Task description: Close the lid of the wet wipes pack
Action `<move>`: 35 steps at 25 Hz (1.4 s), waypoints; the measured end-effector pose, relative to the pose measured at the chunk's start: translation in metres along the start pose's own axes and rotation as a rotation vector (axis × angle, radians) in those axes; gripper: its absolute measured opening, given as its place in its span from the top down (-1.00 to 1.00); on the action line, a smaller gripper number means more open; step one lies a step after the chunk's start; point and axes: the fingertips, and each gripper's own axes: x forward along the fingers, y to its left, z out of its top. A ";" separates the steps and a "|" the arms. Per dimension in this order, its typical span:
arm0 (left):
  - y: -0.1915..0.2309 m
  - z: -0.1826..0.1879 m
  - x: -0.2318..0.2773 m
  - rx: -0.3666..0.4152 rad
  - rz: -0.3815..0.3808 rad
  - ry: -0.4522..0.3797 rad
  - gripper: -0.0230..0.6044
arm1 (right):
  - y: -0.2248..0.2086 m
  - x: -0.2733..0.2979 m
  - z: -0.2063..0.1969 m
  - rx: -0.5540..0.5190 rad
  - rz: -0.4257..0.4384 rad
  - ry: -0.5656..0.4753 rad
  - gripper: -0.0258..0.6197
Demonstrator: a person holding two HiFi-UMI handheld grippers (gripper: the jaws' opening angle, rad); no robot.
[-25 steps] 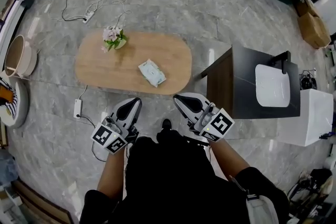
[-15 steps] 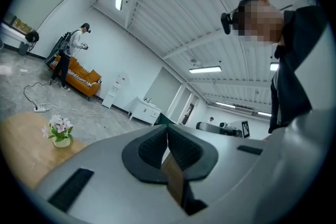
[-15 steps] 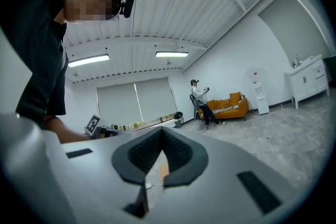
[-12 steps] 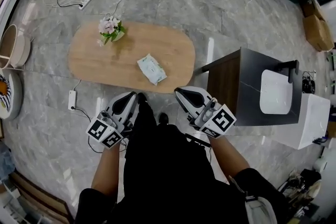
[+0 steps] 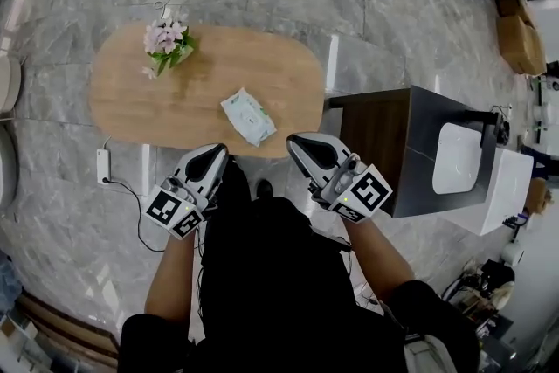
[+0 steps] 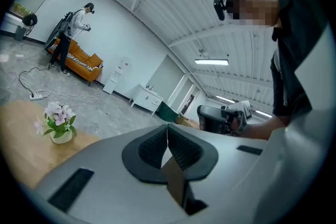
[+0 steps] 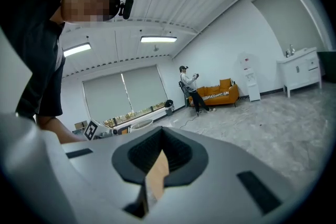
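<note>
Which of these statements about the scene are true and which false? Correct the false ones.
The pale green and white wet wipes pack lies on the oval wooden table. True.
The left gripper grips the pack. False: it is shut on nothing, apart from the pack.
The white pot of pink flowers stands on the table. True.
The right gripper has its jaws wide apart. False: they are together, empty.

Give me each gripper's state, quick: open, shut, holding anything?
Left gripper: jaws together, holding nothing.
Right gripper: jaws together, holding nothing.
</note>
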 end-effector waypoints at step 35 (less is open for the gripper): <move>0.184 -0.265 0.068 -0.380 0.280 0.308 0.69 | -0.162 0.074 -0.211 0.186 0.054 0.305 0.89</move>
